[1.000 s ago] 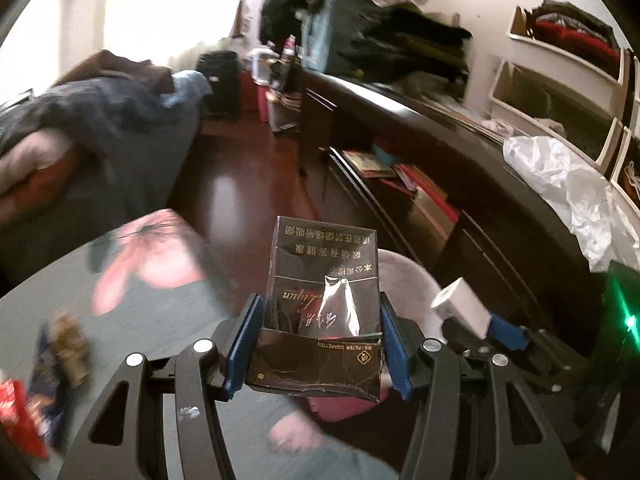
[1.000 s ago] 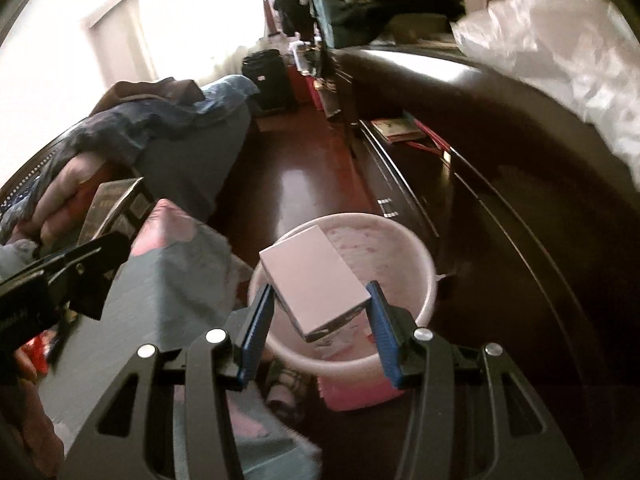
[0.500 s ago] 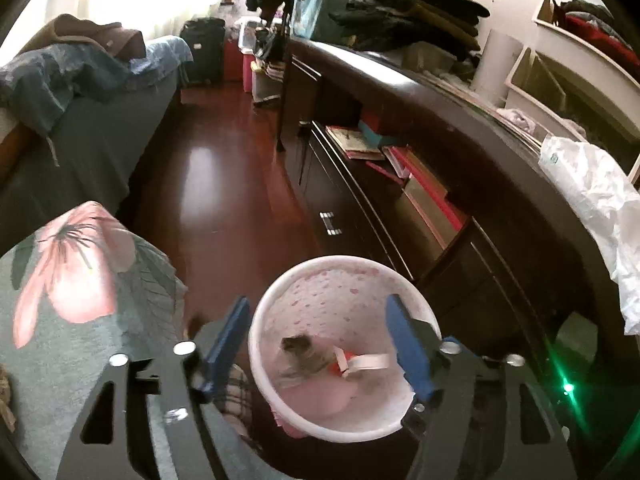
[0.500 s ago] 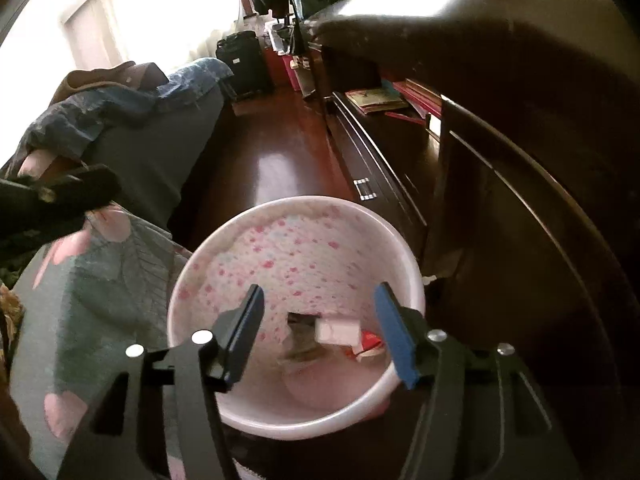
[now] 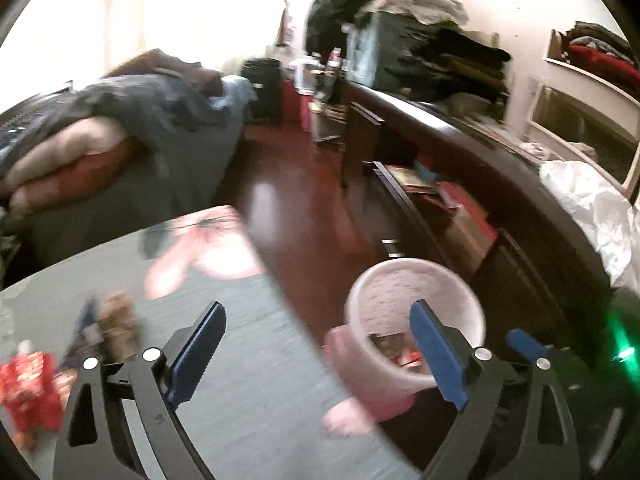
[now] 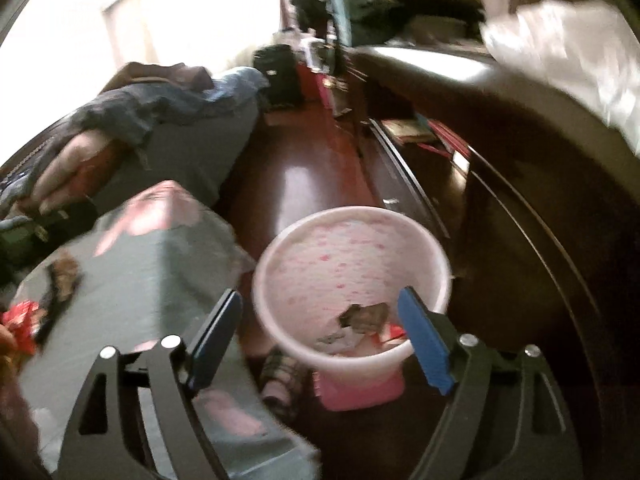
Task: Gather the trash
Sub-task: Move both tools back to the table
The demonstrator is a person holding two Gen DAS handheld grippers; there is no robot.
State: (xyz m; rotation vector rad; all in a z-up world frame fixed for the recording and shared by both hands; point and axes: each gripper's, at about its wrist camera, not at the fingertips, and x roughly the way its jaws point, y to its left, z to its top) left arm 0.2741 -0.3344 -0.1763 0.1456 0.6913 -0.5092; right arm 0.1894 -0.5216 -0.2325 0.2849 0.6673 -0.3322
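Observation:
A white bin with pink spots [image 6: 352, 240] stands on the floor beside the table; it also shows in the left wrist view [image 5: 416, 280]. Dropped trash [image 6: 362, 318] lies inside it. My left gripper [image 5: 316, 348] is open and empty over the table edge, left of the bin. My right gripper [image 6: 320, 330] is open and empty just above the bin's near rim. Red wrappers [image 5: 30, 388] and a brown and dark wrapper [image 5: 106, 324] lie on the grey flowered tablecloth [image 5: 240, 360] at the left; the wrappers also show in the right wrist view [image 6: 24, 320].
A long dark cabinet [image 5: 500, 208] with shelves runs along the right, with a white plastic bag [image 5: 596, 208] on top. A bed with heaped bedding [image 5: 120, 128] is at the left. Red-brown floor [image 6: 312, 168] lies between. The frames are blurred.
Both grippers let go of their boxes into the bin and are now open and empty. Both have since swung left and back, bringing the table and its wrappers into view.

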